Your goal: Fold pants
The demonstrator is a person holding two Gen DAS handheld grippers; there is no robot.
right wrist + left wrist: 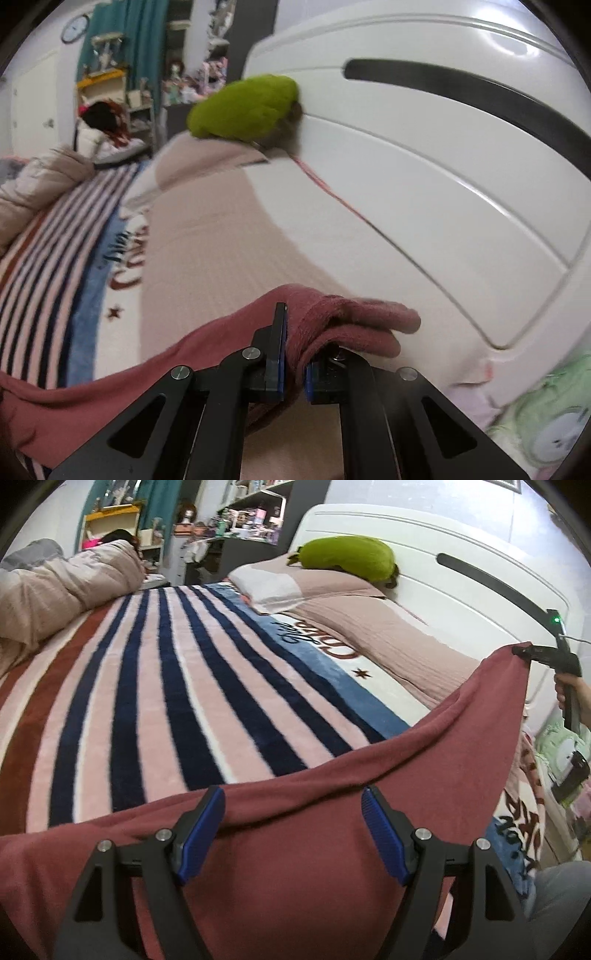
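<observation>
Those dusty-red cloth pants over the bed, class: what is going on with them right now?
A person with two handheld grippers is handling the dusty-red cloth pants over the striped plush blanket. The right gripper is shut on one bunched end and holds it up near the white headboard. The left gripper is open, its blue-padded fingers astride the cloth, not gripping it.

Left claw (pixel 293 832) spread wide; right claw (pixel 294 363) pinched tight on cloth.
</observation>
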